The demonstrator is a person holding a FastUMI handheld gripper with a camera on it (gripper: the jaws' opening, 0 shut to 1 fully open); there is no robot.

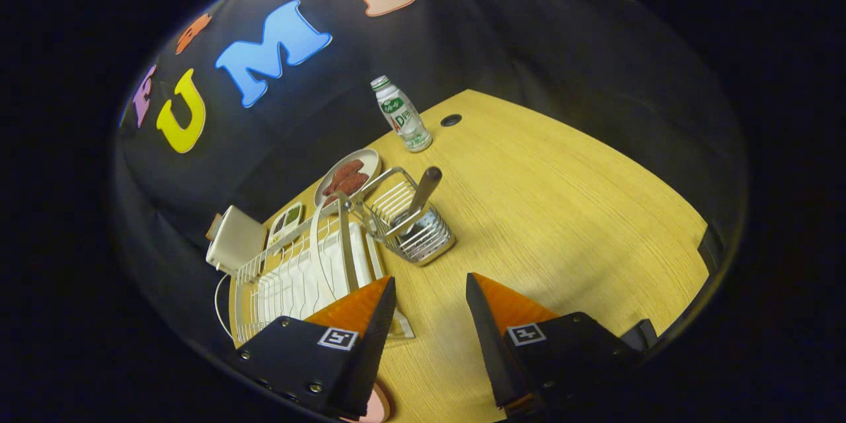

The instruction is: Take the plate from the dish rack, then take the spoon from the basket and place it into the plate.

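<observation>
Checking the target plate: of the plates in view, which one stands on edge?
The white plate standing upright in the dish rack, just ahead of the open gripper. The other plate lies flat, holding reddish food.

I see a matt wood-grain table [562,211], a shiny wire basket [413,228] (metal, seemingly), and a glossy plastic bottle [403,117].

Light wooden table [562,211] with a fine grain, brighter toward the near right part. Small dark round hole [451,120] near its far edge. Black cloth wall [529,33] behind and to the sides, loose and slightly folded. Dim booth, warm light falling from above.
</observation>
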